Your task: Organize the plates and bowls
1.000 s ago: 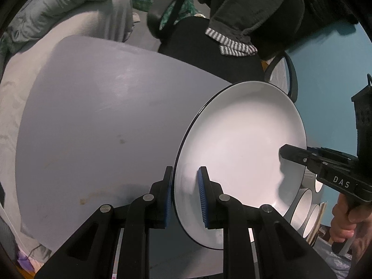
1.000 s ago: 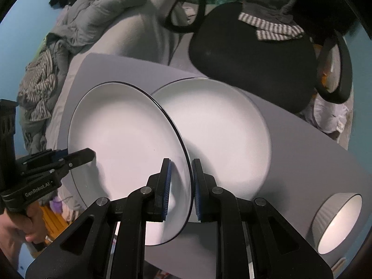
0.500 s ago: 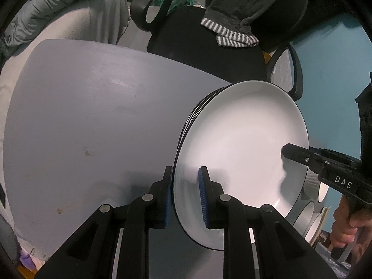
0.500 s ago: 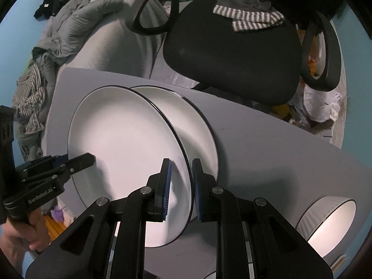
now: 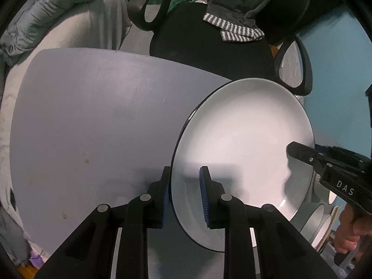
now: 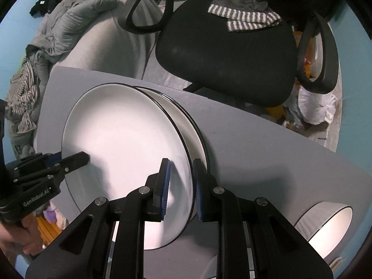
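A white plate with a black rim (image 5: 241, 144) (image 6: 121, 139) is held between both grippers over the grey table (image 5: 93, 127). My left gripper (image 5: 184, 193) straddles one edge of the rim, and its jaws look slightly wider than before. My right gripper (image 6: 180, 188) straddles the opposite edge. In the right wrist view the held plate sits almost squarely over another white plate (image 6: 186, 125) lying on the table. Whether the two plates touch is not clear.
A grey bowl with a white inside (image 6: 325, 227) stands at the right of the table. More bowls (image 5: 320, 223) show past the plate in the left wrist view. A black office chair (image 6: 227, 53) with a striped cloth stands behind the table. Clothes lie at left.
The held plate has moved over the plate on the table until it nearly covers it. Both grippers moved with it. Both pairs of jaws seem a little wider.
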`<state>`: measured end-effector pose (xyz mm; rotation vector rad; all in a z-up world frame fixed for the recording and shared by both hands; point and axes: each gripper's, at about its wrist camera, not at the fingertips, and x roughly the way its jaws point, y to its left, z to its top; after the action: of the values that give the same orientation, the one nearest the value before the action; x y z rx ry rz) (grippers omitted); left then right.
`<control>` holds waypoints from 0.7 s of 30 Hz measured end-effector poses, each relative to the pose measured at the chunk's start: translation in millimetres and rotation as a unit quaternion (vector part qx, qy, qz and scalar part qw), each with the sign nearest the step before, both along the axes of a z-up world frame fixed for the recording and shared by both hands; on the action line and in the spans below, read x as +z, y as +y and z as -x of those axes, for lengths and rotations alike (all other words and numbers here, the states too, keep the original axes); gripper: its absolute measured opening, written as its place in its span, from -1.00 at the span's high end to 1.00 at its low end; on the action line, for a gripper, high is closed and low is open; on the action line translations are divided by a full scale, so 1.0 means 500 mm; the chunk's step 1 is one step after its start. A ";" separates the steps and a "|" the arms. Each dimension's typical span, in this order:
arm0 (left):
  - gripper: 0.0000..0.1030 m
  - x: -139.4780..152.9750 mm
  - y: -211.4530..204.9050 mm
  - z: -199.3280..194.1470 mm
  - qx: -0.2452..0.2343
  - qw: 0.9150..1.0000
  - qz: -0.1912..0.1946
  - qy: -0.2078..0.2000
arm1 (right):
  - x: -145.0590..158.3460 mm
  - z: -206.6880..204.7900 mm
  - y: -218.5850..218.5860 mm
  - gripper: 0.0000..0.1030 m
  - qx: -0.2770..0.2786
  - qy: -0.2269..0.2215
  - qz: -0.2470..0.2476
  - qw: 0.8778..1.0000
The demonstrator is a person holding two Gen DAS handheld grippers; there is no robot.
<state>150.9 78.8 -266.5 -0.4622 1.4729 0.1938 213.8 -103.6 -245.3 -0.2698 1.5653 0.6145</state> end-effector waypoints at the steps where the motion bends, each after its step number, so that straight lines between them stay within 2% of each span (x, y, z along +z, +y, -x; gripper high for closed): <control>1: 0.53 0.001 -0.003 -0.001 -0.002 1.000 -0.005 0.001 | 0.000 0.001 0.001 0.63 0.002 -0.004 0.003 1.000; 11: 0.37 0.003 -0.016 -0.024 -0.013 0.999 -0.024 0.018 | 0.003 0.005 0.017 0.52 -0.002 -0.008 0.043 0.999; 15: 0.31 0.004 -0.024 -0.027 -0.019 0.999 -0.037 0.024 | 0.006 0.011 0.026 0.33 -0.006 -0.013 0.060 0.998; 17: 0.24 0.006 -0.027 -0.030 -0.020 0.999 -0.040 0.024 | 0.007 0.015 0.029 0.26 -0.008 -0.016 0.067 0.998; 19: 0.06 0.008 -0.029 -0.034 -0.019 0.999 -0.043 0.025 | 0.009 0.017 0.033 0.21 -0.008 -0.020 0.073 0.997; 21: 0.05 0.009 -0.031 -0.037 -0.018 0.999 -0.044 0.025 | 0.013 0.020 0.035 0.14 -0.011 -0.028 0.082 0.996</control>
<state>169.4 63.3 -261.9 -0.3617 1.5140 0.2409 203.9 -86.2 -238.7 -0.3901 1.5654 0.4577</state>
